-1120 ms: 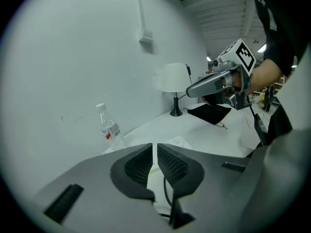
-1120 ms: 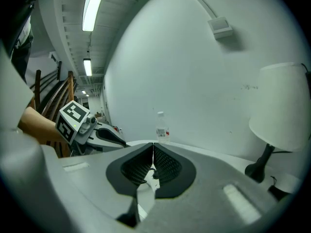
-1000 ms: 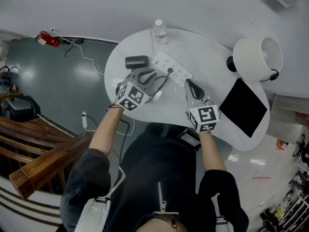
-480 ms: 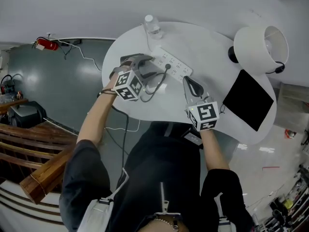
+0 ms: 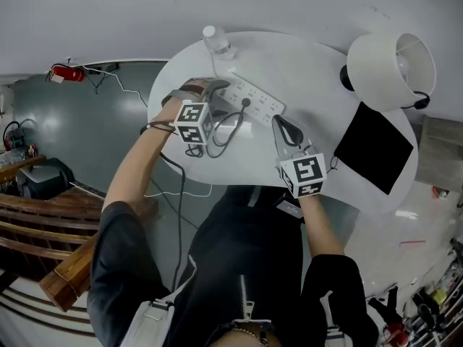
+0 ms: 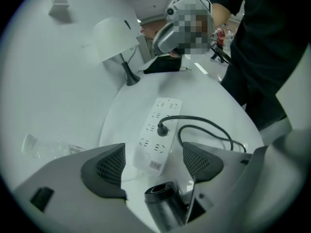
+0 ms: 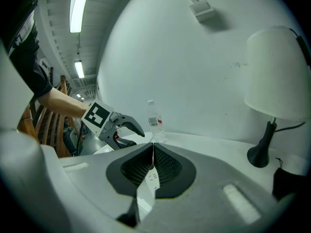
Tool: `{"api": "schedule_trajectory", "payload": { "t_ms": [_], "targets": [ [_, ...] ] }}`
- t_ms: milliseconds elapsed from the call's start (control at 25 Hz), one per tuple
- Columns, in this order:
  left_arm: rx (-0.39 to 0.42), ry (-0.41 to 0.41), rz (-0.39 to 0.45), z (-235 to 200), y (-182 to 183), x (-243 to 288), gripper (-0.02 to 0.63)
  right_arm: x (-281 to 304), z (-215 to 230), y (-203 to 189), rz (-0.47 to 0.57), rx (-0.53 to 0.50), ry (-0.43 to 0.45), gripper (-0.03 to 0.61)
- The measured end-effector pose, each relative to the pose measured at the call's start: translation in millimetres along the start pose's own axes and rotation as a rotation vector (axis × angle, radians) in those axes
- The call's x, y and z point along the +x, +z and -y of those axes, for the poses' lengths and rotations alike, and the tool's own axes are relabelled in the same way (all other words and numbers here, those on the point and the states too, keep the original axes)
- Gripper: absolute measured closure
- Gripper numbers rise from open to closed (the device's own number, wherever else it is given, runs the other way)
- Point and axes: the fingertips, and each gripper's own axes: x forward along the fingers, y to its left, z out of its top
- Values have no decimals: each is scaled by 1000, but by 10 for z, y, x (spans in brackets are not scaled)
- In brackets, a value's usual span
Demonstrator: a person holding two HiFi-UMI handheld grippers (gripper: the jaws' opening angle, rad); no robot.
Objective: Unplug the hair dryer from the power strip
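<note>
Left gripper (image 6: pixel 154 163): jaws apart, they've just been opening. The dark grey cylindrical hair dryer (image 6: pixel 164 207) lies on the round white table (image 5: pixel 311 78), its barrel low between the jaws, with neither pad pressing on it. Its black round plug (image 6: pixel 162 129) is still seated in the white multi-socket power strip (image 6: pixel 156 111), roughly mid-strip. The black cable (image 6: pixel 209 127) loops from the plug toward the right-hand jaw. The strip lies flat just beyond the dryer's nozzle.

Right gripper (image 7: pixel 153 145): jaws together, nothing pinched, hovering near the strip's right end in the head view.

The clear plastic water bottle (image 5: pixel 215 40) stands at the table's far edge, near the strip's left end. The white-shaded lamp on a black base (image 5: pixel 391 67) and the flat black rectangular pad (image 5: pixel 372 148) sit to the right, well apart from the strip.
</note>
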Motion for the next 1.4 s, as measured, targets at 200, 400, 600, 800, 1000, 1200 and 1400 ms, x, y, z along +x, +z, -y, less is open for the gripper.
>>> {"api": "schedule_trajectory", "payload": {
  "t_ms": [200, 400, 600, 800, 1000, 1200, 1400],
  "targets": [
    [137, -63, -62, -1, -71, 210, 238, 61, 22, -67, -13, 13, 2, 574],
    [173, -116, -85, -69, -128, 390, 218, 121, 34, -116, -29, 14, -1, 574],
    [243, -199, -119, -17, -141, 565, 183, 161, 33, -156, -42, 30, -5, 574],
    [246, -249, -125, -9, -146, 735, 181, 211, 69, -202, -59, 37, -7, 574],
    [260, -297, -141, 12, -182, 832, 181, 248, 73, -233, -70, 54, -3, 574],
    [291, -338, -168, 43, -223, 904, 183, 314, 49, -312, -91, 62, 10, 574],
    [297, -347, -171, 46, -230, 927, 183, 366, 18, -395, -112, 57, 22, 574]
  ]
}}
